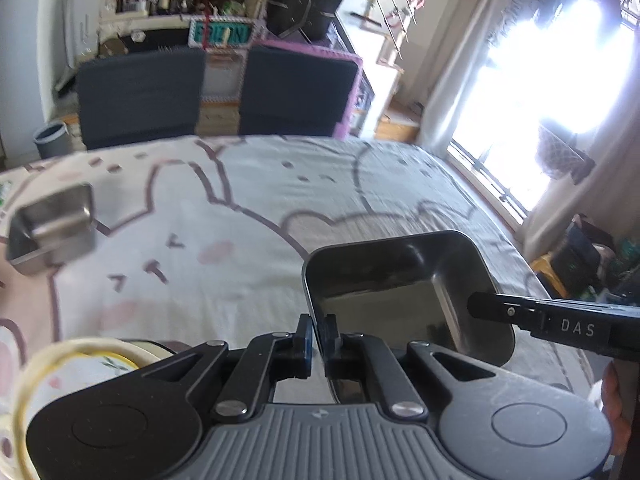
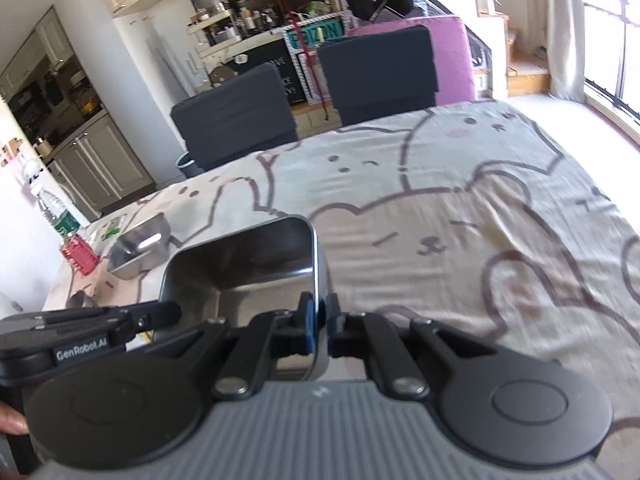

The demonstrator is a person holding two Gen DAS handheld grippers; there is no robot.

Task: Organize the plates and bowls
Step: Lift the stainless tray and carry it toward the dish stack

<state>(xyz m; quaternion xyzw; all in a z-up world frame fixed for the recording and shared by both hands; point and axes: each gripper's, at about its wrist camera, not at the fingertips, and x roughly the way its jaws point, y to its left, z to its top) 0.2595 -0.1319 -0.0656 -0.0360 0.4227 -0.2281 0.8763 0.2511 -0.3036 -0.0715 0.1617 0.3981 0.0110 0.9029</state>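
A square steel bowl [image 1: 380, 296] hangs above the cartoon tablecloth, gripped from both sides. My left gripper [image 1: 318, 332] is shut on its left rim, blue pads pinching the thin wall. My right gripper [image 2: 319, 316] is shut on the opposite rim of the same bowl [image 2: 240, 272]. Each gripper shows in the other's view: the right one [image 1: 476, 304] reaches in at the bowl's right wall, the left one [image 2: 174, 312] at its left wall. A second square steel bowl [image 1: 52, 228] [image 2: 140, 248] rests on the cloth to the left. A white dish with a yellow rim [image 1: 72, 364] lies low at the left.
The table [image 2: 460, 208] is covered by a cream bear-print cloth. Two dark chairs [image 1: 140, 96] [image 1: 296, 88] stand at its far edge. A water bottle [image 2: 56, 212] and a red basket [image 2: 80, 254] sit at the left end. A bright window [image 1: 540, 80] is on the right.
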